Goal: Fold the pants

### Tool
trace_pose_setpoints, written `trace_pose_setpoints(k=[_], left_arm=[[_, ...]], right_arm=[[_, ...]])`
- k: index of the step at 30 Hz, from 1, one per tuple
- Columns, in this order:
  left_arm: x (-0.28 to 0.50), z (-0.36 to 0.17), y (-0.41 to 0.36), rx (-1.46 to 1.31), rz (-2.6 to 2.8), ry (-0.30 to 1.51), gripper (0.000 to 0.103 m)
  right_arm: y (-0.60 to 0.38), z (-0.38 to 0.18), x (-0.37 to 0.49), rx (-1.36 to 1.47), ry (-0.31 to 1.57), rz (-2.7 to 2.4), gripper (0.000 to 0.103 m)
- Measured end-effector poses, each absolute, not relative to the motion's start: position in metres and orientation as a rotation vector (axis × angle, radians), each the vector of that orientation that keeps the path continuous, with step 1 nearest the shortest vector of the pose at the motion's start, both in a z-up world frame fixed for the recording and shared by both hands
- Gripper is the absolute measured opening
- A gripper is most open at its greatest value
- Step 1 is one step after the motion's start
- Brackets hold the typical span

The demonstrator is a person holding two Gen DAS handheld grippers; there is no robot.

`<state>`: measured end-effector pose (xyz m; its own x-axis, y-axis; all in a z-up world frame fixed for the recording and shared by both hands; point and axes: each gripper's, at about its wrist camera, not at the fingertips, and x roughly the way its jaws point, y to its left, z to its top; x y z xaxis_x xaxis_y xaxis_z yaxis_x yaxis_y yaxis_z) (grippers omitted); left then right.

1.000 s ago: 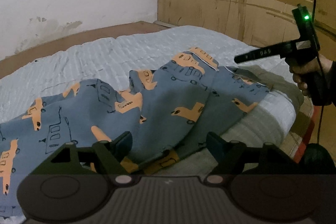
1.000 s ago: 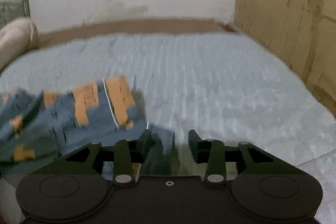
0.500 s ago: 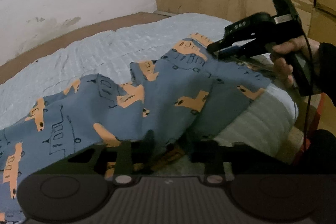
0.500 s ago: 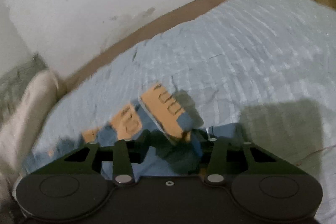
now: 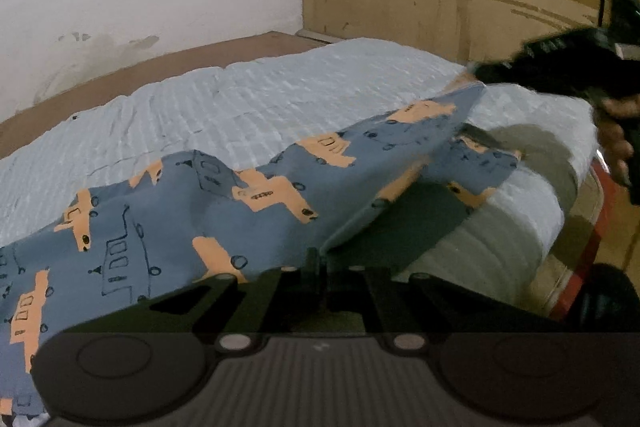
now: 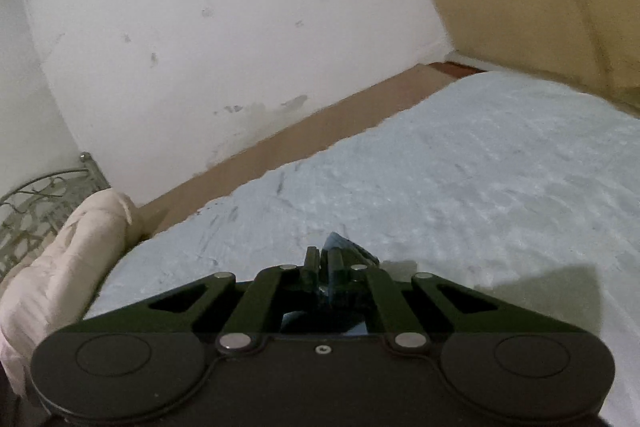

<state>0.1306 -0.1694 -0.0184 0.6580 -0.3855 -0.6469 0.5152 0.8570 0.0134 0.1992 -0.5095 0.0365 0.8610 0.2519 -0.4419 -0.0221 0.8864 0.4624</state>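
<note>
Pale blue bed cover under the pants; both claws, open a second ago, now clamp fabric: left gripper on the near edge, right gripper lifting a corner; fold can begin.

1. Bare light-blue bedspread lies open from 12 to 3 o'clock of the right gripper.
2. A rolled cream blanket blocks 9 o'clock.
3. The white wall closes off 12 o'clock.
</note>
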Motion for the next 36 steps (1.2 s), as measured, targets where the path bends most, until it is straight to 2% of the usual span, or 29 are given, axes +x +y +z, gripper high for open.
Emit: trace_pose_setpoints(k=[8,9,14,15,25,26,28,36], left_arm=[[0.131,-0.028,-0.170,0.204,-0.508,0.701,0.001],[0.132,-0.028,-0.170,0.202,-0.508,0.702,0.001],[0.131,-0.029,-0.171,0.203,-0.502,0.703,0.002],[0.131,-0.029,-0.171,0.203,-0.502,0.703,0.002],[0.131,-0.029,-0.170,0.197,-0.498,0.704,0.002],[0.131,-0.029,-0.170,0.196,-0.497,0.704,0.002],[0.129,-0.027,-0.169,0.188,-0.496,0.693,0.002],[0.126,-0.016,-0.171,0.196,-0.516,0.654,0.001]], right_arm=[[-0.528,-0.012,0.151,0.516,0.609,0.046,0.001],[-0.528,-0.013,0.151,0.508,0.609,0.048,0.010],[-0.523,-0.005,0.171,0.464,0.592,0.082,0.036],[-0.519,-0.003,0.176,0.447,0.596,0.094,0.039],[-0.496,-0.015,0.244,0.233,0.729,0.163,0.038],[-0.495,-0.016,0.246,0.232,0.738,0.167,0.030],[-0.497,-0.016,0.244,0.231,0.735,0.175,0.006],[-0.506,0.014,0.211,0.224,0.641,0.129,0.004]])
